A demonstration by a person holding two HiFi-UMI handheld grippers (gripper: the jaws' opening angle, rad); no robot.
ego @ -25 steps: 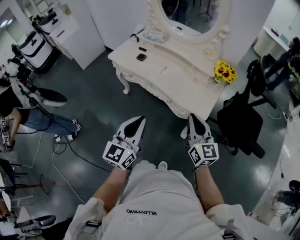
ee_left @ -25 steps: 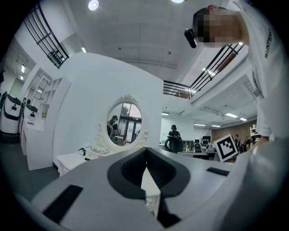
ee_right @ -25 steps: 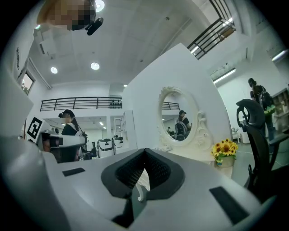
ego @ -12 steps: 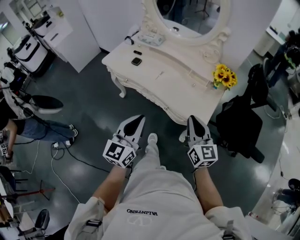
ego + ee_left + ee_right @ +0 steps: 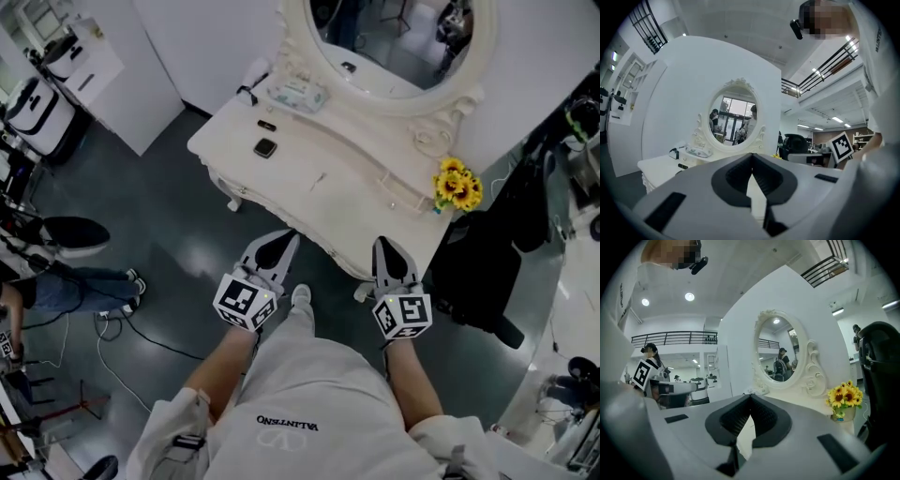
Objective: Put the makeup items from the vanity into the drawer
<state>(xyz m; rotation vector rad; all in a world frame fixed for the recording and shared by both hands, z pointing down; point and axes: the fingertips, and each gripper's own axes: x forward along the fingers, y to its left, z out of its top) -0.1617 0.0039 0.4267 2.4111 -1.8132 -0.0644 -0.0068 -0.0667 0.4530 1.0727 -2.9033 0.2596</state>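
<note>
**Desk:** What is the frame showing?

**Photographer:** A person is standing at the front of a white vanity (image 5: 347, 211) at centre frame. They are holding the left gripper (image 5: 284, 239) and the right gripper (image 5: 385, 246) low at its near edge, and neither is touching anything on top.

**Desk:** Are the claws carrying anything?

**Photographer:** No. Both are sitting with their jaws pressed together, and the tips are meeting on nothing.

**Desk:** Where are the makeup items lying?

**Photographer:** They are all resting on the tabletop, toward the upper left of the frame. A dark square compact (image 5: 265, 147) is lying there with a smaller dark item (image 5: 267, 125) just behind it. A pale tray (image 5: 297, 94) is sitting below the oval mirror (image 5: 394, 37), and a thin stick (image 5: 319, 179) is lying nearer the middle. A bunch of sunflowers (image 5: 457, 185) is standing at the right end.

**Desk:** And the drawer?

**Photographer:** None is showing open, and I cannot tell which one is meant.

**Desk:** How far along is the job looking?

**Photographer:** By my reading it is only beginning. Every item is waiting on top, a drawer is needing to be opened, and each piece is needing to be carried over in turn
</note>
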